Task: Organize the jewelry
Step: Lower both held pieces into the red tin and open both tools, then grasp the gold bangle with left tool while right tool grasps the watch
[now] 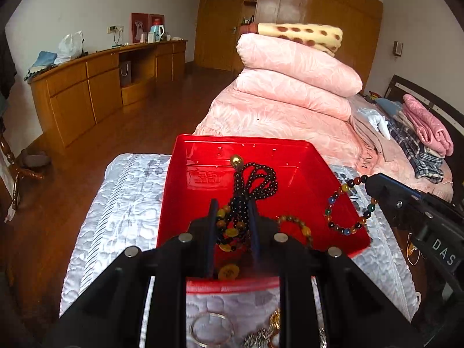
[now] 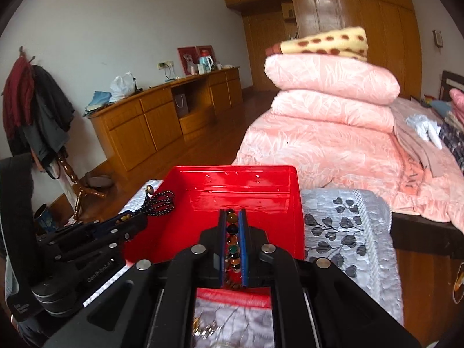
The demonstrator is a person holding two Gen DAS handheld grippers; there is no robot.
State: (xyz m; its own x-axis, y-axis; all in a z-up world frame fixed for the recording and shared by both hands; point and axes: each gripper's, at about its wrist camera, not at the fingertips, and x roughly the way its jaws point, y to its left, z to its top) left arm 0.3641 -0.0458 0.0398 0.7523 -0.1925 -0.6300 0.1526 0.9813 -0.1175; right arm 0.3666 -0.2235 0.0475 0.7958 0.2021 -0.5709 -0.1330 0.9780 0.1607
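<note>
Black left gripper (image 1: 233, 223) had its jaws clamped on a dark beaded necklace (image 1: 255, 182) above the red plastic tray (image 1: 290, 156). At three o'clock, the right gripper (image 2: 233, 243) pinched a multicoloured bead bracelet (image 1: 345, 206) over the tray's edge.

Soft daylight, fisheye-warped edges, dark corners

Your red tray (image 1: 293, 174) lies open-topped at frame centre, its floor bare toward the far wall and right side, so you can pass in from above. The raised rim bars a low entry. The stacked pink quilts (image 1: 295, 75) block the upper right behind it. The wooden floor (image 1: 139, 121) at upper left is free. Loose jewelry (image 1: 261, 333) clutters the grey cloth (image 1: 121, 217) at bottom centre.
</note>
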